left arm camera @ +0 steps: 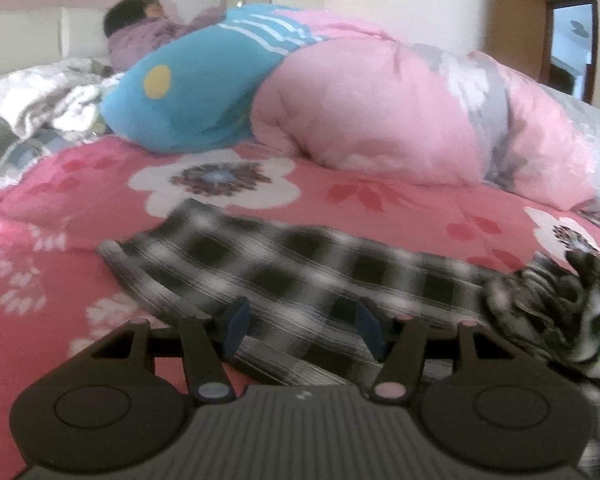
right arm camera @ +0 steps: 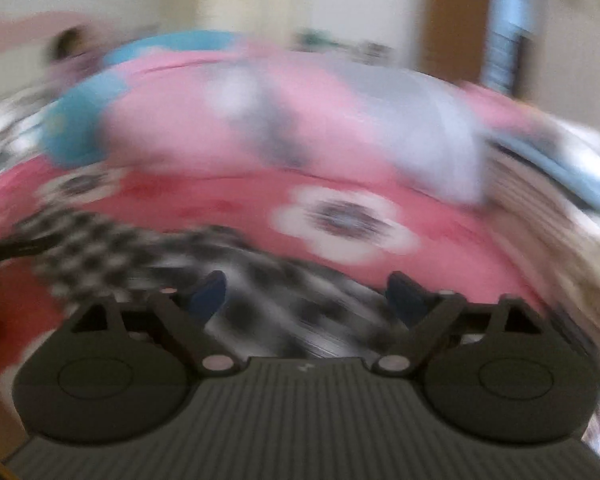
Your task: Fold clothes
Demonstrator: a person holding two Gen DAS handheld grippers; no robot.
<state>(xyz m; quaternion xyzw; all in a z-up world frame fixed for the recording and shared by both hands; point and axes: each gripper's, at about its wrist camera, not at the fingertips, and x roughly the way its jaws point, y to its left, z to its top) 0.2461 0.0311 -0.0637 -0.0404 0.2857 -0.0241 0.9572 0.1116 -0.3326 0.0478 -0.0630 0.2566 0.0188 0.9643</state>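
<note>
**Checked garment on bed; both tools over the cloth**

Task item: a black-and-white checked fabric garment lies spread across a bright pink floral quilt that covers the bed; its right end is bunched into a crumpled heap at the edge of the left wrist view; the nearer part runs under the tool.

Left gripper: jaws stand about half apart, dark blue pads either side of a strip of the checked cloth; the cloth passes between them, but whether the pads press on it cannot be told from this view.

Right gripper: jaws spread wide, well apart; the checked garment lies beneath and between them with no pad seen touching it; this view is heavily smeared, so finer detail is unreadable.

Surroundings: a pale pink padded duvet with grey and white flowers is heaped behind the garment; a turquoise cushion with a yellow spot and white stripes rests against it; a person lies at the far end of the bed; a brown wooden door stands at the right.
</note>
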